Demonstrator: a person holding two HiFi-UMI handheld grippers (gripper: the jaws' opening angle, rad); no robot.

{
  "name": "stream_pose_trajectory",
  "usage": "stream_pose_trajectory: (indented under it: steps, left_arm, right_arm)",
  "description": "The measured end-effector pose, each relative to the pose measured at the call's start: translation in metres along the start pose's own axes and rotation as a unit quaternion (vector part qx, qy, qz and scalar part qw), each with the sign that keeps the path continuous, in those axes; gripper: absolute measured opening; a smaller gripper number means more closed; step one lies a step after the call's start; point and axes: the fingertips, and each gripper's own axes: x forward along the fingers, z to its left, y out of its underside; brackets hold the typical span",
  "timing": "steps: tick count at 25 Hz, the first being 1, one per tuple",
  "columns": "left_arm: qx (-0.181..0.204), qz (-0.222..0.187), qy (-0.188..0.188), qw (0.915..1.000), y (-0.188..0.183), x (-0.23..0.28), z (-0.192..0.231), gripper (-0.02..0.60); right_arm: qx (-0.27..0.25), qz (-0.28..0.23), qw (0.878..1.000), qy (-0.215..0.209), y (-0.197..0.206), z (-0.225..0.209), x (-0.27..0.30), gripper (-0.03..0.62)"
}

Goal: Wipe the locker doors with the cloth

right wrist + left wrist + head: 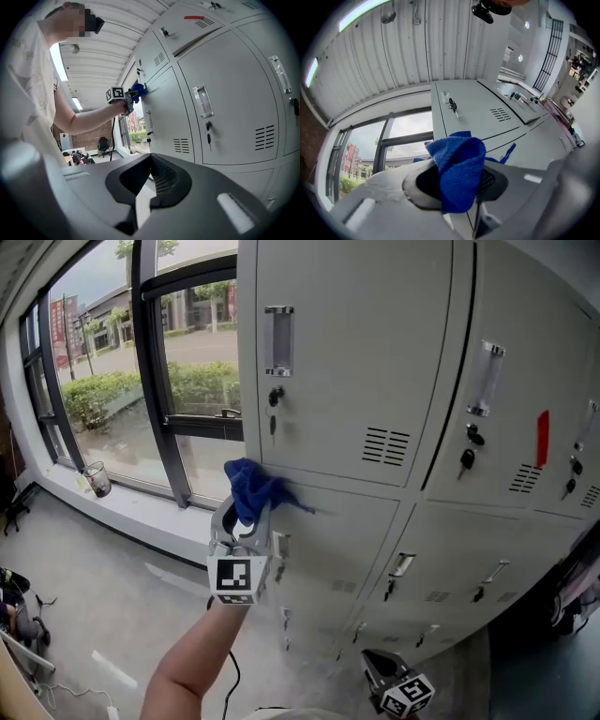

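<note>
A blue cloth (249, 487) is bunched between the jaws of my left gripper (246, 519). It is pressed on the grey locker doors (356, 362), at the seam under the top-left door. In the left gripper view the cloth (457, 172) fills the gap between the jaws, with the doors (476, 108) just beyond it. My right gripper (382, 668) hangs low near the bottom lockers, shut and holding nothing. In the right gripper view its jaws (150, 165) meet, and the left gripper (128, 97) with the cloth (138, 89) shows far off against the lockers (225, 108).
Keys hang in several locks (273, 397), and one door at the right carries a red tag (542, 438). A big window (112, 362) stands left of the lockers, with a glass jar (97, 479) on its sill. A black cable (231, 673) trails on the floor.
</note>
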Motion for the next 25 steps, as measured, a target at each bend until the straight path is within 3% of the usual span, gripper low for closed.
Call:
stream_pose_trajectory:
  steps: [6,13,19,25]
  left_arm:
    - [0.032,0.014,0.017,0.9993,0.013,0.017,-0.021,0.151]
    - [0.03,0.004,0.029,0.9991,0.004,0.021,-0.039,0.151]
    - [0.093,0.009,0.066,0.9934,-0.003,0.025,-0.086,0.155]
    - [0.11,0.003,0.095,0.9894,-0.015,0.032,-0.131,0.155]
  right_arm:
    - [0.014,-0.009,1.0,-0.003,-0.009,0.007,-0.005,0.003]
    - [0.022,-0.011,1.0,-0.011,0.001,0.011,-0.007,0.003]
    - [0.003,-0.015,0.999,-0.032,0.001,0.022,-0.003,0.003]
    - [0.008,-0.016,1.0,-0.022,0.001,0.02,-0.009,0.003]
